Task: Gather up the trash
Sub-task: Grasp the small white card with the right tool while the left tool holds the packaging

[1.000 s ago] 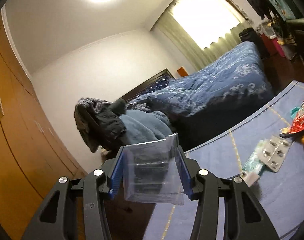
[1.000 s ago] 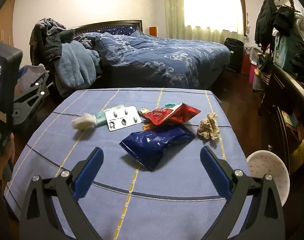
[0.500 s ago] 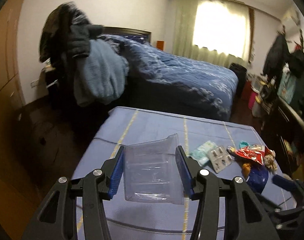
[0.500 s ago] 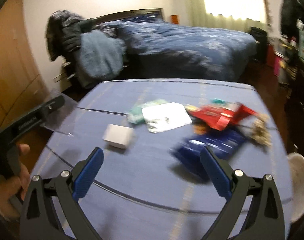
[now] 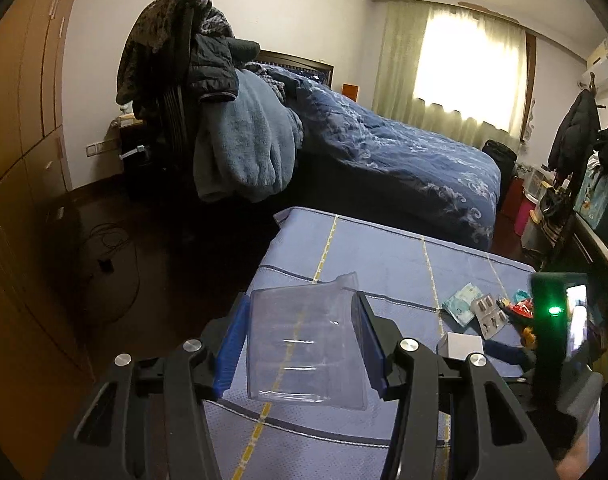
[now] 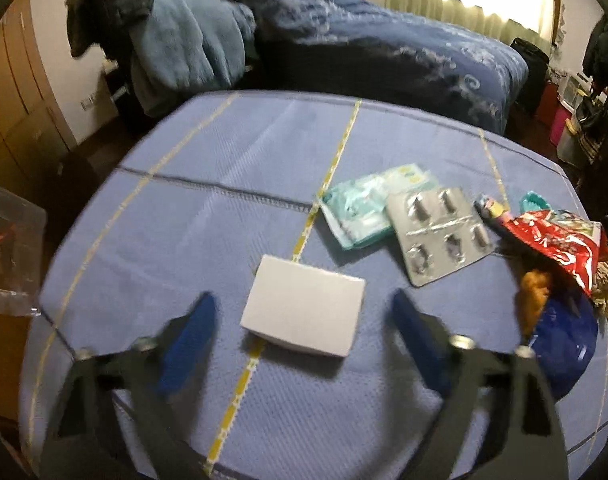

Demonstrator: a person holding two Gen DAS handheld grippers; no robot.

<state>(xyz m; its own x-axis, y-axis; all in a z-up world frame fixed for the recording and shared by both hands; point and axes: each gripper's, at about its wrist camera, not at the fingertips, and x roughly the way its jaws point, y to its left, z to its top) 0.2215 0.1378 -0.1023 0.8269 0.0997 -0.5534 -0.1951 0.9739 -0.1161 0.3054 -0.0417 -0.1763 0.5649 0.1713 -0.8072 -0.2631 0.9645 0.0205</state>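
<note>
The right tongs [image 6: 302,318] have closed in on the flat white box [image 6: 302,314], which lies between their wide-spread blue pads on the woven cloth counter [image 6: 232,152]. The left tongs [image 5: 302,342] clamp a clear, stiff plastic tray [image 5: 304,344], held level at the counter's near edge.

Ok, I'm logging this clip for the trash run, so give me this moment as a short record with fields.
left gripper: shut on a clear plastic container, held above the table's near edge
right gripper: open, fingers either side of the white box
table: blue cloth with yellow stripes
other trash: teal packet, pill blister, red wrapper, blue bag
</note>
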